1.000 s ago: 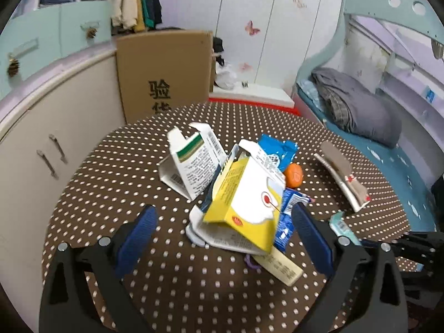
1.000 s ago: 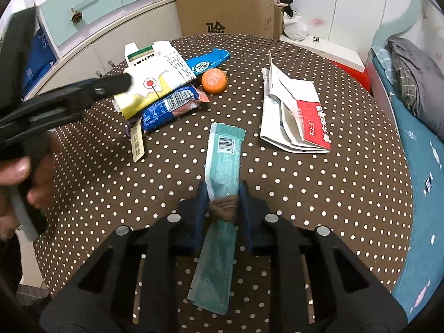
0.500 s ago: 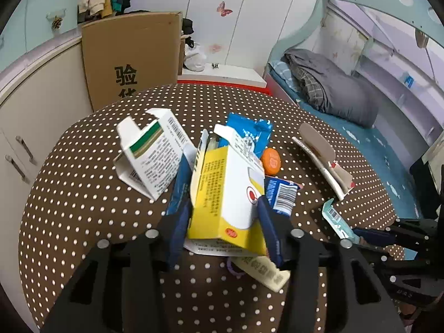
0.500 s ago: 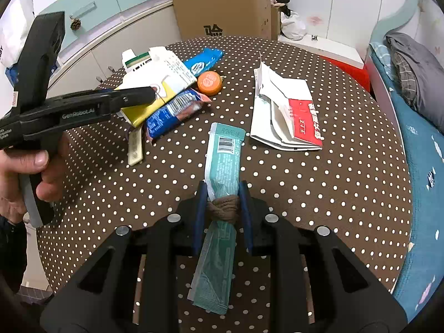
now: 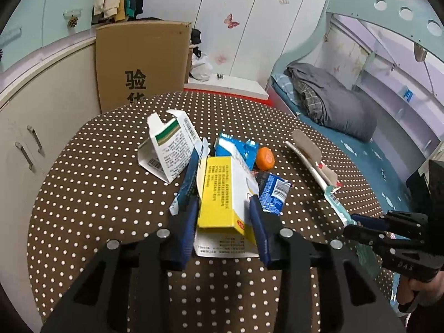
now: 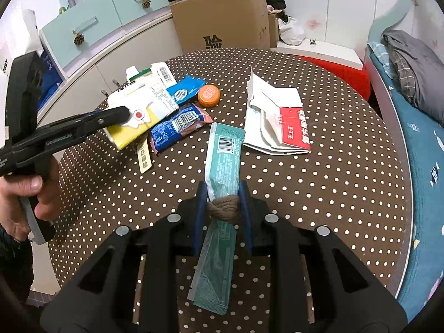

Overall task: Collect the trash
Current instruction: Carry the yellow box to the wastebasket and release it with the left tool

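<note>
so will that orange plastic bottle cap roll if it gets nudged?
Probably slides: the orange plastic bottle cap looks squat and lies flat on the dotted tablecloth. Likely light. On edge it may roll; the blue wrapper beside it could stop it.

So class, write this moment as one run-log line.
left gripper: just closed on yellow box | right gripper: holds teal wrapper | orange cap: on table

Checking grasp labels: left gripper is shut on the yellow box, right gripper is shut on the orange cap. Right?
Half right. The left gripper has just closed on the yellow box. But the right gripper grips the teal wrapper; the orange cap lies free on the table, per the right wrist view.
</note>
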The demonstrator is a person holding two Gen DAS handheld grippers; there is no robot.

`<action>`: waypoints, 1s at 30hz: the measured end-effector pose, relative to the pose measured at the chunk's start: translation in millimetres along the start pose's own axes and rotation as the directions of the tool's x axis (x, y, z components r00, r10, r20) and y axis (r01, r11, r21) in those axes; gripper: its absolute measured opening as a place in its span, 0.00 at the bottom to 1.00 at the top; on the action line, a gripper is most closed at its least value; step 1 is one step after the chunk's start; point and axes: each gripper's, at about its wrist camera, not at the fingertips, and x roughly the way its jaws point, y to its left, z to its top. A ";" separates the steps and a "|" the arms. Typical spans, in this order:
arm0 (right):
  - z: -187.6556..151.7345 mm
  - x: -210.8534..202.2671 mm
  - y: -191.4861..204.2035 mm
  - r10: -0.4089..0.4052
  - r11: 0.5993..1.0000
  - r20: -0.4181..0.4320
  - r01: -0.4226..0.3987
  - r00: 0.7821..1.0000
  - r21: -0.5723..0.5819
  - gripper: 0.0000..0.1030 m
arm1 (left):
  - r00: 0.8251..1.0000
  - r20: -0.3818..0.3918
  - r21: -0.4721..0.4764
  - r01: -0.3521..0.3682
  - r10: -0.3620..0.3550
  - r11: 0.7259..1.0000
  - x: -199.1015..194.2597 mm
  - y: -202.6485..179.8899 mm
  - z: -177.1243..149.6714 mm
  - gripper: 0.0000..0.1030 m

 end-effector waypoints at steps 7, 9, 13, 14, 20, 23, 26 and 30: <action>0.5 -14.2 -7.1 0.017 1.000 0.035 -0.018 0.999 0.017 0.23 | 0.999 0.043 0.004 -0.003 0.003 1.000 -27.2 -2.0 -2.6 0.32; 0.6 -19.4 -9.6 0.025 0.999 0.047 -0.026 0.999 0.026 0.23 | 0.998 0.060 0.006 -0.004 0.004 1.000 -37.7 -1.7 0.3 0.31; 2.2 -30.8 -16.1 0.030 0.999 0.076 -0.034 0.997 0.042 0.23 | 0.995 0.102 0.026 0.000 -0.002 1.000 -58.7 -8.8 9.1 0.31; 2.4 -34.7 -19.2 0.034 0.998 0.086 -0.039 0.996 0.050 0.23 | 0.994 0.108 0.030 0.000 -0.003 1.000 -62.4 -13.0 9.8 0.31; 0.7 -55.1 -37.0 0.037 0.995 0.132 -0.050 0.990 0.091 0.23 | 0.988 0.150 0.073 0.012 -0.022 0.997 -81.0 -38.1 19.9 0.31; -2.3 -66.0 -49.8 0.035 0.991 0.157 -0.055 0.987 0.122 0.23 | 0.986 0.163 0.093 0.029 -0.044 0.995 -86.5 -55.3 24.8 0.31; -5.5 -81.2 -67.7 0.016 0.986 0.186 -0.046 0.982 0.158 0.23 | 0.983 0.170 0.120 0.046 -0.066 0.992 -87.5 -75.9 30.0 0.31; -10.9 -104.4 -100.0 -0.030 0.976 0.230 -0.021 0.973 0.216 0.23 | 0.977 0.178 0.174 0.088 -0.119 0.981 -83.4 -112.9 40.8 0.31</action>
